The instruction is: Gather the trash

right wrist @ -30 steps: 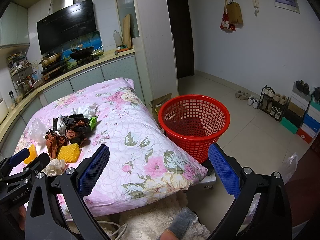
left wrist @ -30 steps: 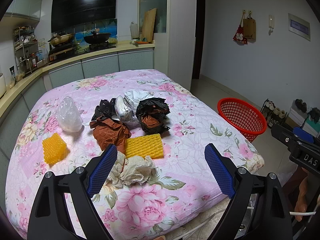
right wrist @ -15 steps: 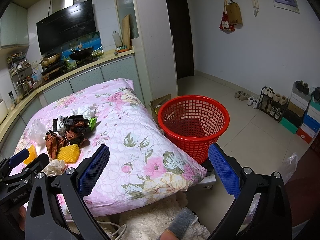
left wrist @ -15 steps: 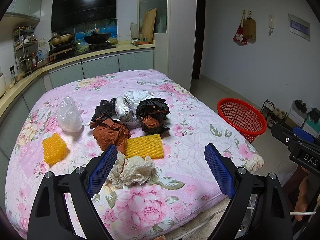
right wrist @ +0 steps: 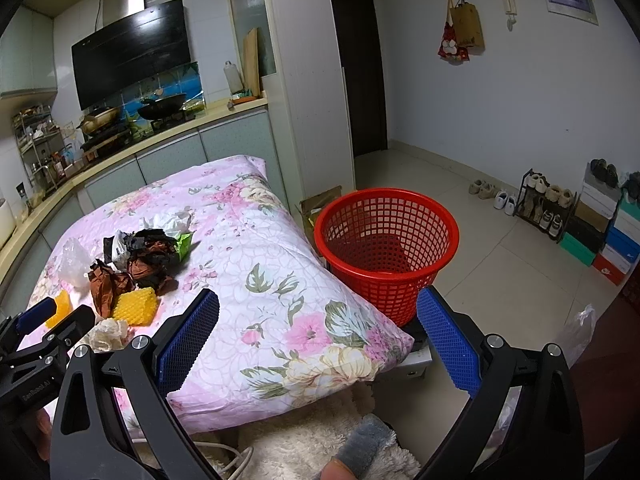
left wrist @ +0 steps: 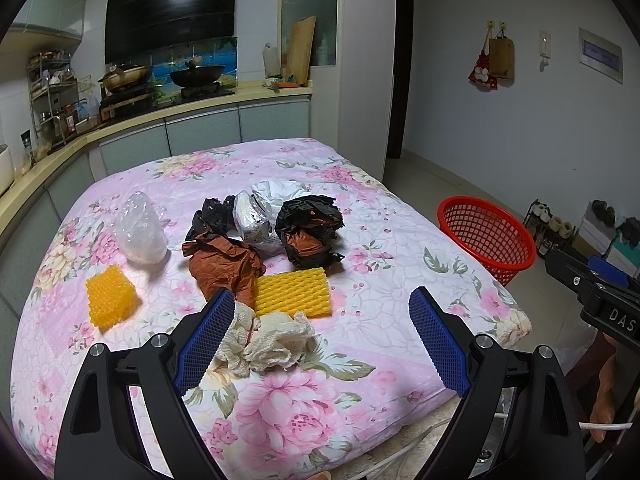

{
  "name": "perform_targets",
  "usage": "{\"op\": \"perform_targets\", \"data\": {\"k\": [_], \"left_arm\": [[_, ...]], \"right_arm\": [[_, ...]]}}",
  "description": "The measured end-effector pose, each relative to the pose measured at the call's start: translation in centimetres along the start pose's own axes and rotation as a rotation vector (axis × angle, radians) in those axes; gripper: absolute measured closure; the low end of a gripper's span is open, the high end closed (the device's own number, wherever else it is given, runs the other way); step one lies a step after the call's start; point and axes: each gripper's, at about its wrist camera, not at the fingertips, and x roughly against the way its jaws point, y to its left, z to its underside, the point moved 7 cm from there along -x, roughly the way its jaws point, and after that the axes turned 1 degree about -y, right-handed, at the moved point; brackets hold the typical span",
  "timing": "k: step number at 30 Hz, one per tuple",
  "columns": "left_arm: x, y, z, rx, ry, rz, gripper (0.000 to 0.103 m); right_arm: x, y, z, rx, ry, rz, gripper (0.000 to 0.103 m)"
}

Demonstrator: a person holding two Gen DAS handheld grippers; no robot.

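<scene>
Both sets of jaws wide and empty; left gripper hovers over the cream rag nearest the red basket. Risk: limp cloth slips, snagging bedspread.

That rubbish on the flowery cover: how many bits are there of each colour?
Yellow foam nets: 2
Clear plastic bag: 1
Brown crumpled paper: 1
Black crumpled bags: 2
Silver-white wrappers: 2
Cream cloth wad: 1
Green scrap, seen only from the right view: 1
Total: 10
</scene>
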Motion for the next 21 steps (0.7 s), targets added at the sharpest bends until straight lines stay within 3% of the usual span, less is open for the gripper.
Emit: {"op": "perform_targets", "data": {"k": [10,13,17,21], "left_arm": [[-0.3,3.9,0.0,0.058,0.009,-0.063,0.017],[-0.5,7.8,0.1,0.115,0.025,-0.126,0.017],[-1.3,15.4,1.1,0.26,0.073,-0.264,0.017],[-2.8,21.5,3.0,0.434,0.156,-0.285,0.017]], "right_arm": [[-0.5,0.3,0.1,0.022,0.001,-0.014,0.007],[-0.9,0.8,0.4,0.039,0.01,-0.025,0.007],[-1.5,1.5,0.7,0.045,0.018,-0.042,0.007],[-2.5,1.9,1.0,0.039,0.038,-0.06,0.007]]}}
